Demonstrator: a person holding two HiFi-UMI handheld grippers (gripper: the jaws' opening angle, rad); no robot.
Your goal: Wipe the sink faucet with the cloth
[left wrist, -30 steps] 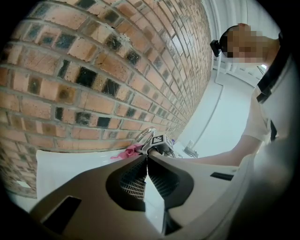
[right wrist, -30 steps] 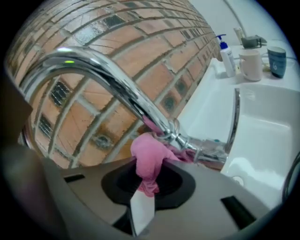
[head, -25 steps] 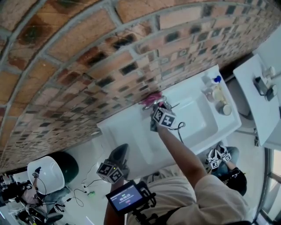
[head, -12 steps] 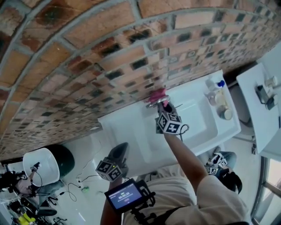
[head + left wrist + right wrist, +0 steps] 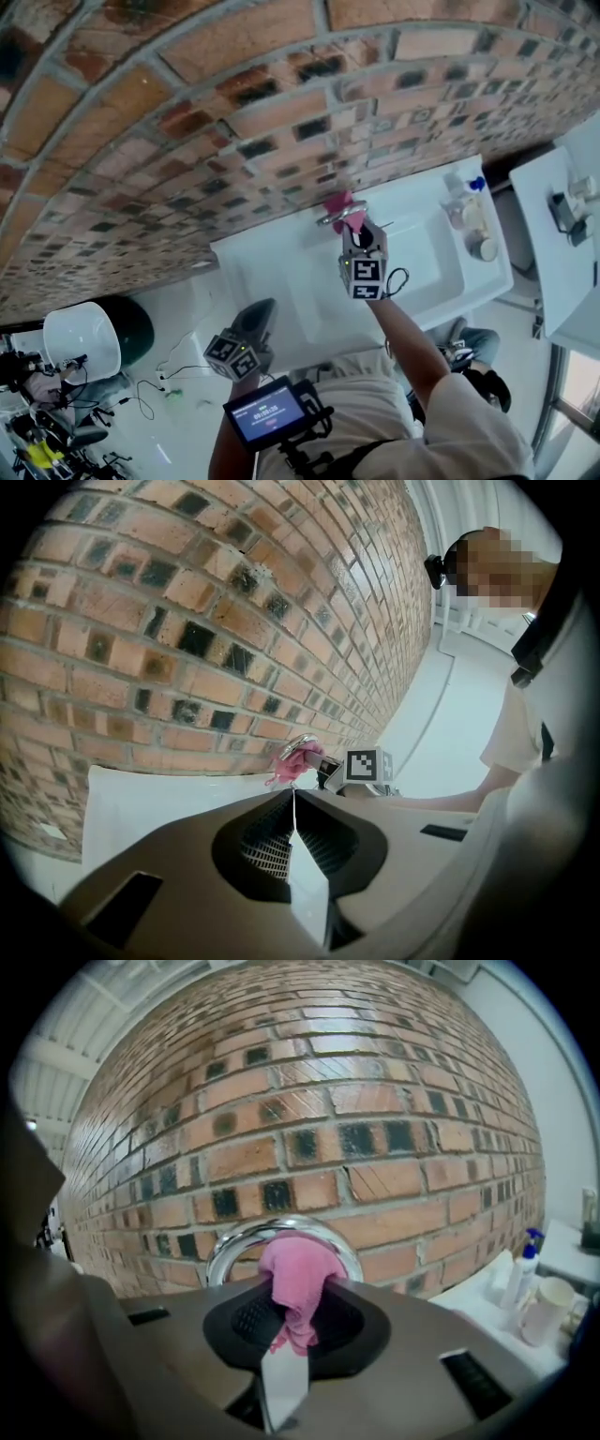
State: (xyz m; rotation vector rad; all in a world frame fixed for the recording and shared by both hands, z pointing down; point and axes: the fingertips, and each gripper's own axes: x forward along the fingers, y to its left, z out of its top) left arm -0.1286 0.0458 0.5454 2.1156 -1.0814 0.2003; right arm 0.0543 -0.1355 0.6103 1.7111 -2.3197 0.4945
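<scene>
A chrome faucet point(image 5: 330, 218) arches over the white sink point(image 5: 412, 262) against the brick wall. My right gripper point(image 5: 353, 225) is shut on a pink cloth point(image 5: 343, 208) and holds it against the faucet's curved spout. In the right gripper view the pink cloth point(image 5: 298, 1283) hangs between the jaws right under the chrome arch point(image 5: 281, 1232). My left gripper point(image 5: 258, 323) is shut and empty, low at the sink counter's front left. The left gripper view shows the cloth point(image 5: 295, 763) on the faucet point(image 5: 302, 743) ahead.
Bottles point(image 5: 466, 197) and a cup point(image 5: 483, 247) stand at the sink's right end. A white side table point(image 5: 562, 234) with small items is further right. A white bin point(image 5: 80, 342) and cables lie on the floor at left. The brick wall point(image 5: 234, 103) rises behind the faucet.
My right gripper has risen along the faucet with the pink cloth and rolled, so its marker cube now faces a different way. The left gripper has stayed put.
</scene>
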